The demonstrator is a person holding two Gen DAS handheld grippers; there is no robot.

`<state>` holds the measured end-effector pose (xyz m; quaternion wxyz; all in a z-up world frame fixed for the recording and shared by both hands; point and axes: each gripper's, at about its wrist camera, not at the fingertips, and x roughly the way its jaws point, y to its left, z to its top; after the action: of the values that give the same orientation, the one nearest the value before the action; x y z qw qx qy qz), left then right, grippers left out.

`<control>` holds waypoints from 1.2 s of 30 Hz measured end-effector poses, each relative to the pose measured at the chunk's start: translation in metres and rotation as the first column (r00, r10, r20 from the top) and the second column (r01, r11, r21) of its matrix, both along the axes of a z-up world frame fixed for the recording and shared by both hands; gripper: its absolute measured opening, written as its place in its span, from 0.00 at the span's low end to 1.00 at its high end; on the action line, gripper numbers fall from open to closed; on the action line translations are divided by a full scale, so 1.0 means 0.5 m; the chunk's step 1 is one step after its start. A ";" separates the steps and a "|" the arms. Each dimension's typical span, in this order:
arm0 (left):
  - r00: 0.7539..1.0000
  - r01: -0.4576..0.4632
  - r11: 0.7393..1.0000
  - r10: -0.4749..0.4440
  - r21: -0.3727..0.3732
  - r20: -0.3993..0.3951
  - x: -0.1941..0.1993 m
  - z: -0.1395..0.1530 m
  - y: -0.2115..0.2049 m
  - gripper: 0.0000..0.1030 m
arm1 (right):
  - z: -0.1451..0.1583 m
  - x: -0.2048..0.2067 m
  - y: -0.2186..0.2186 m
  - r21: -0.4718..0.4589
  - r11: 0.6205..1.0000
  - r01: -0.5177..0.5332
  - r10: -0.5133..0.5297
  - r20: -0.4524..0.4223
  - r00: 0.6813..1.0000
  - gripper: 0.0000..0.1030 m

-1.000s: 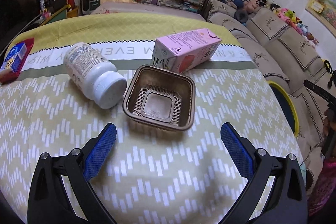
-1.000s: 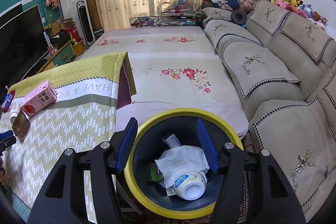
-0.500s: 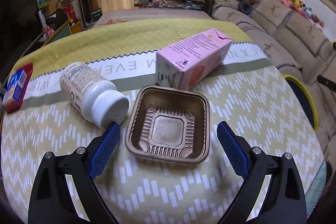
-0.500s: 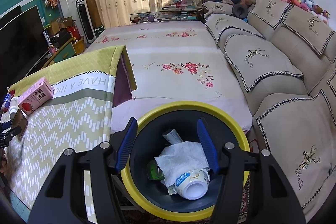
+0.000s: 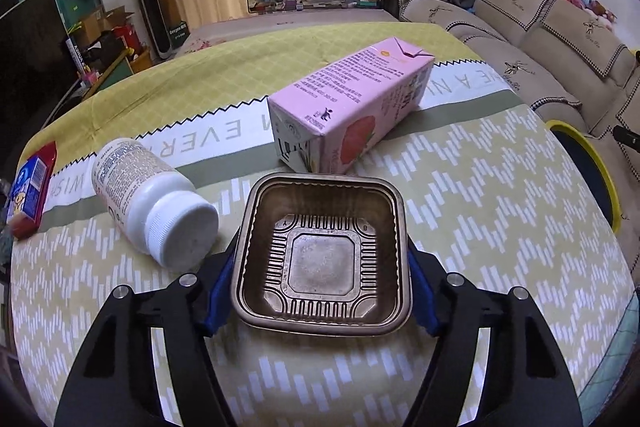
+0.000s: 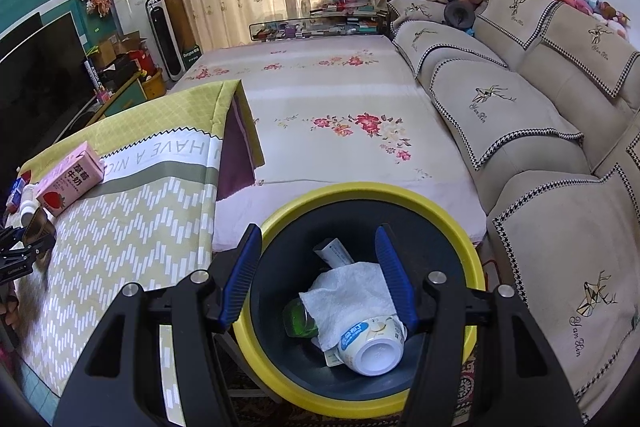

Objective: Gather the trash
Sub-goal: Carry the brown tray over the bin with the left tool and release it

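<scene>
A brown plastic tray (image 5: pixel 322 255) sits empty on the patterned tablecloth (image 5: pixel 480 211). My left gripper (image 5: pixel 320 267) straddles it and its jaws are closing, with the blue pads (image 5: pixel 218 287) tucked under the tray's rim on both sides and the tray undeformed. Behind the tray lie a pink milk carton (image 5: pixel 352 111) and a white pill bottle (image 5: pixel 152 199) on its side. My right gripper (image 6: pixel 317 233) hangs open and holds nothing above the yellow-rimmed bin (image 6: pixel 276 359). In the bin lie a white tissue (image 6: pixel 352 291), a paper cup (image 6: pixel 372 343) and a green bottle (image 6: pixel 298 319).
A red and blue packet (image 5: pixel 30 187) lies at the table's left edge. The bin's rim (image 5: pixel 592 163) stands just off the table's right side. A floral-covered bed (image 6: pixel 340 99) and a beige sofa (image 6: pixel 540 115) lie beyond the bin.
My left gripper has moved forward over the table until the tray lies between its fingers, and the jaws have narrowed around it. The right gripper stays over the bin.
</scene>
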<state>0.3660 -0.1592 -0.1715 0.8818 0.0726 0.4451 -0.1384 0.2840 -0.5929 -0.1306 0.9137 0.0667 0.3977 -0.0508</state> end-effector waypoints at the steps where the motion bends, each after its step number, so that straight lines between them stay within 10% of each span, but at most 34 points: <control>1: 1.000 0.003 1.000 -0.003 -0.009 -0.003 -0.006 0.004 -0.002 0.67 | 0.000 -0.005 0.000 0.003 1.000 -0.001 0.001 0.002 1.000 0.55; 11: 0.987 0.155 0.987 -0.152 -0.048 0.054 -0.122 0.088 -0.076 0.67 | 0.011 -0.087 -0.014 0.031 0.999 0.019 -0.020 0.044 0.999 0.55; 21: 0.917 0.396 0.914 -0.390 -0.083 0.084 -0.194 0.156 -0.299 0.67 | 0.004 -0.218 -0.060 0.002 0.994 0.114 -0.114 0.070 0.991 0.56; 36: 0.828 0.561 0.827 -0.559 -0.048 0.039 -0.156 0.112 -0.655 0.68 | -0.017 -0.329 -0.173 0.053 0.970 0.239 -0.243 0.087 0.966 0.60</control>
<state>0.2879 -0.4868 -0.1157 0.8092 0.1764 0.3900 -0.4025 0.1194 -0.6793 -0.1391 0.9166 0.1360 0.3448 -0.1500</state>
